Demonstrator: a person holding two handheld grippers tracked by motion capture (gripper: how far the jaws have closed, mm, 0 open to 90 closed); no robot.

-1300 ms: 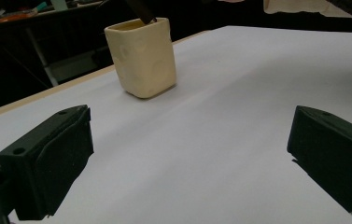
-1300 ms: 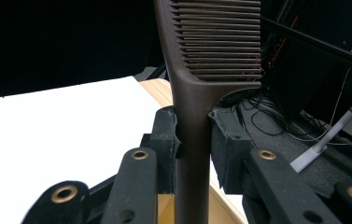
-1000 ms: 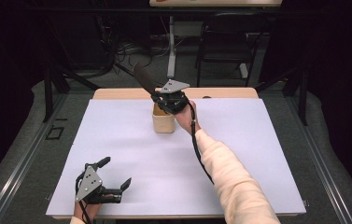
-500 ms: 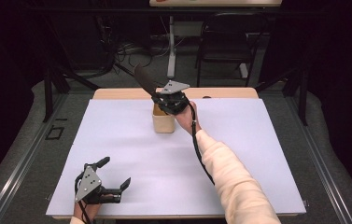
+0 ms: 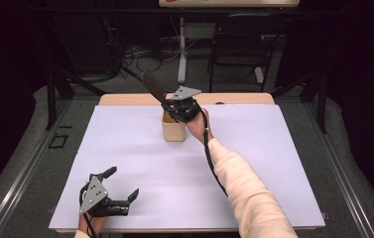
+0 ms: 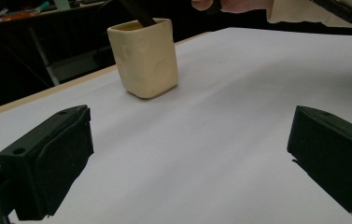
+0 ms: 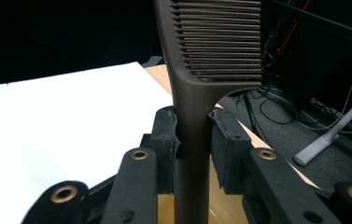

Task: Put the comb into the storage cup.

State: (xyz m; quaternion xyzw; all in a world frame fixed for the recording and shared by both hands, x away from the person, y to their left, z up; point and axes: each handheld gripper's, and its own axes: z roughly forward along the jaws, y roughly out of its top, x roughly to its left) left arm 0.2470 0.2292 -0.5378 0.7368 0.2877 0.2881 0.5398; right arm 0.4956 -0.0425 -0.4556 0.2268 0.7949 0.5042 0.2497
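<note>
Your right gripper (image 5: 174, 105) is clamped on the handle of a dark comb (image 7: 197, 107), just below the teeth, over the cup (image 5: 174, 128) that stands near the middle of the table's (image 5: 274, 148) far edge. The comb leans up and away to the left in the high view, its lower end inside the cup (image 6: 143, 56). How deep it reaches, and whether it touches the bottom, cannot be told from here.

Your left gripper (image 5: 109, 191) rests near the table's near left corner, jaws wide apart with nothing between them, well apart from the cup.

Risks from this pose:
- The cup is light-looking and nothing steadies it. If you push or lever the tilted handle against the rim, it may tip or slide toward the far edge.
- If you let go while the comb leans this far, the heavy toothed end may swing over and pull the cup down with it.
- The pads hold a narrow, smooth stem; a twist could let it rotate in the grip.
</note>
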